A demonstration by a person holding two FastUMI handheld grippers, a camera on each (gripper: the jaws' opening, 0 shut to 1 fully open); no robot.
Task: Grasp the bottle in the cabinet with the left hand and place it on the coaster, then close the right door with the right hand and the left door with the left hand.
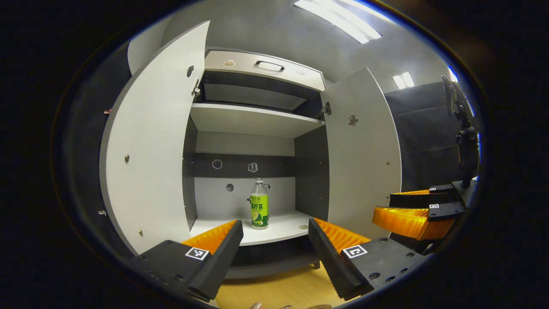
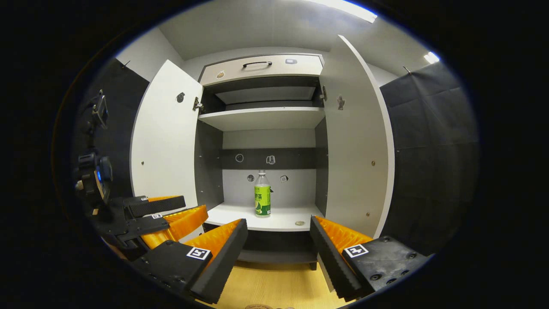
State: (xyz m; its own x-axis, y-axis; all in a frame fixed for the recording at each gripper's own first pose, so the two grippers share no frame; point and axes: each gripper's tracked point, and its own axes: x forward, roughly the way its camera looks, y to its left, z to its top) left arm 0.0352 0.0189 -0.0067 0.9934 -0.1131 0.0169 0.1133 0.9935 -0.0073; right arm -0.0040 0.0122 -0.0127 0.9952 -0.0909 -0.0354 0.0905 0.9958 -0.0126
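While both cabinet doors stand wide and nothing is gripped, the scene breaks down like this:

Progress: none of the three steps looks done; my reading is that the task is at its very start, with the approach to the bottle to come first.

Left to do: grasp the bottle, set it on the coaster, shut the right door, shut the left door.

Bottle [image 1: 259, 204]: stands upright on the cabinet's lower shelf [image 1: 283, 234], about midway across and set back toward the rear panel, apart from both side walls and from both grippers.

Bottle's look: clear plastic with a pale cap and a narrow neck; a bright green label wraps the lower body. In the right gripper view it [image 2: 262, 194] reads the same, upright and centred.

Left gripper [image 1: 275, 231]: fingers spread wide, holding nothing, pointed at the cabinet opening with the bottle between them in line of sight but well beyond the tips.

Right gripper [image 2: 279, 229]: also spread wide and empty, facing the same opening; in the left gripper view it [image 1: 388, 208] sits off to the right, below the right door.

Left door [image 1: 150, 146]: swung fully open.

Right door [image 1: 364, 150]: swung fully open.

Coaster: I cannot place it for certain; a round brown edge at the bottom of the left gripper view may be it.

Small round object [image 2: 300, 223]: lies on the shelf near its front edge, right of the bottle; too small to identify.

Upper shelf [image 2: 261, 118]: bare.

Drawer [image 2: 261, 68]: above the opening, closed.
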